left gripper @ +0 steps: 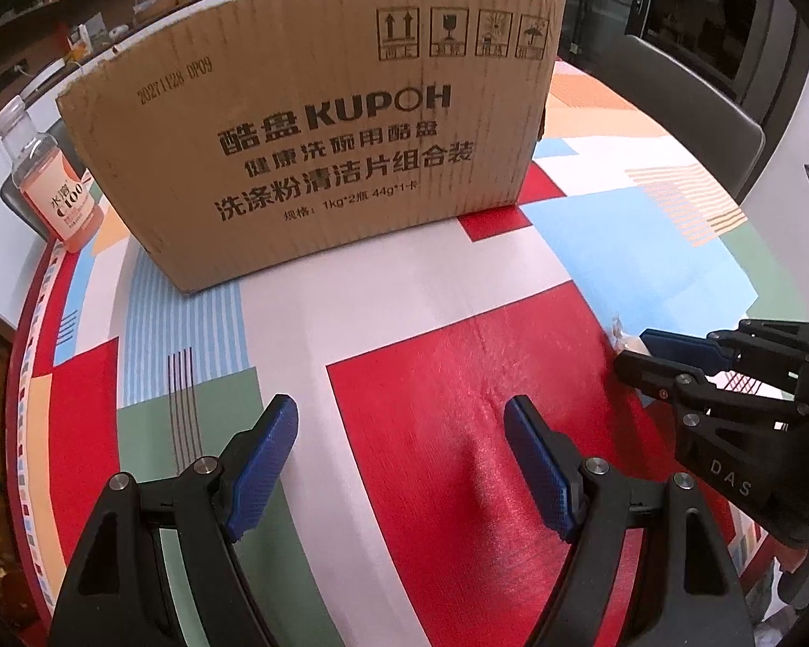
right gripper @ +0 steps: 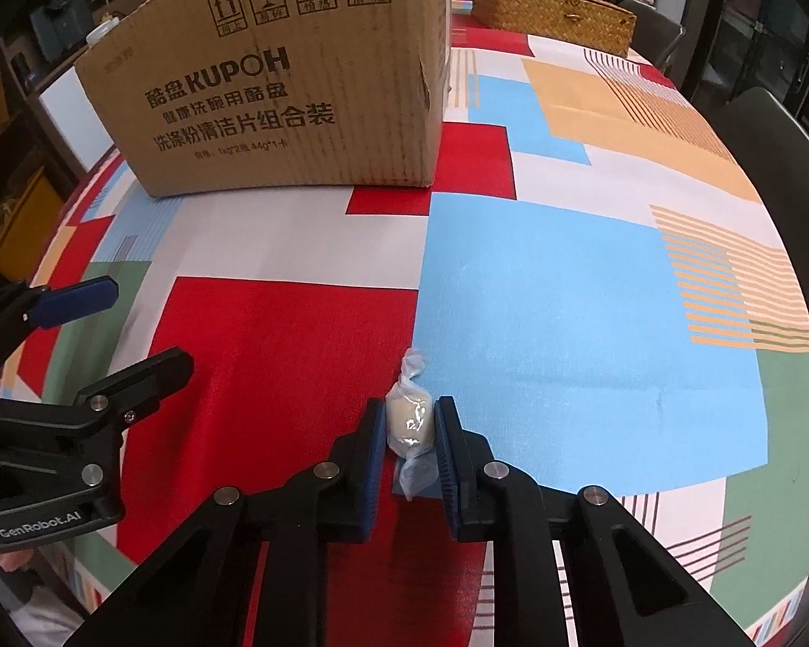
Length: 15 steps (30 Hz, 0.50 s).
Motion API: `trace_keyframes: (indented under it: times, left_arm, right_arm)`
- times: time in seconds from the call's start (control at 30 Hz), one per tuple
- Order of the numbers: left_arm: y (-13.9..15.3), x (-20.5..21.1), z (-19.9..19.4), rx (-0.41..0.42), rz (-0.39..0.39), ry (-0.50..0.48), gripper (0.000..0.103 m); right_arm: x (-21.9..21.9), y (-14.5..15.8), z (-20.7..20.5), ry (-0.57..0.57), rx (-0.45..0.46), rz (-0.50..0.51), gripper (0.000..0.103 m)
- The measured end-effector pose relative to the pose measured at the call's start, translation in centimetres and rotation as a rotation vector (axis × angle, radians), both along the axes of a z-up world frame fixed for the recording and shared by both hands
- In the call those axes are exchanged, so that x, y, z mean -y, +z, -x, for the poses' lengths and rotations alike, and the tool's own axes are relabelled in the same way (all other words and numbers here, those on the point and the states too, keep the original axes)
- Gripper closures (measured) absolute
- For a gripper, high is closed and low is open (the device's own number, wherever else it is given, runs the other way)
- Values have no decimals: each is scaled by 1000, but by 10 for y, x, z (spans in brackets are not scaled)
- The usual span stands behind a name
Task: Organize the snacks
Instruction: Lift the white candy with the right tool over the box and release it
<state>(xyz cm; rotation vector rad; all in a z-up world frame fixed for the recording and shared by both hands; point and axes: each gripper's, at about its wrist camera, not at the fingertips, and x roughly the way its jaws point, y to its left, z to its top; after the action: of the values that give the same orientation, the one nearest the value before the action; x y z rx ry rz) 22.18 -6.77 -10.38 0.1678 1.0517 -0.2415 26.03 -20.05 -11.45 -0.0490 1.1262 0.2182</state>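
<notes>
Between the right gripper's (right gripper: 410, 426) blue fingers (right gripper: 375, 447) sat the candy (right gripper: 409, 420), a pale sweet in clear twisted wrap, pinched at its middle w/ both pads touching it, low over the table (right gripper: 566, 323) at the red/blue seam of the cloth. Whether it was lifted off the cloth couldn't be told. Risks, as I judged them: wrapper was slick and the sweet rounded, so a light squeeze could let it squirt out fwd; the twisted ends stuck out past the pads and could snag. Left gripper (left gripper: 402, 458) hung nearby, fingers spread wide, holding nothing, close enough that a hasty swing might knock the two together. Further off stood the cardboard box (right gripper: 275, 97), probably the drop spot; its wall was tall, so a low carry could clip the rim and drop the candy outside. A bottle (left gripper: 43, 178) stood beside the box, a woven basket (right gripper: 555, 11) beyond.
</notes>
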Motion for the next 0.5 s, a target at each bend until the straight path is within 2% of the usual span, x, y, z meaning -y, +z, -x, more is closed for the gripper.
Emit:
trace_keyframes:
  times: [0.23, 0.5]
  left_arm:
    - [17, -6, 3, 50, 13, 10, 24]
    - [51, -16, 5, 153, 16, 27, 24]
  right_arm:
    - [-4, 18, 5, 5, 49, -13, 84]
    - [-10, 49, 5, 9, 141, -35, 84]
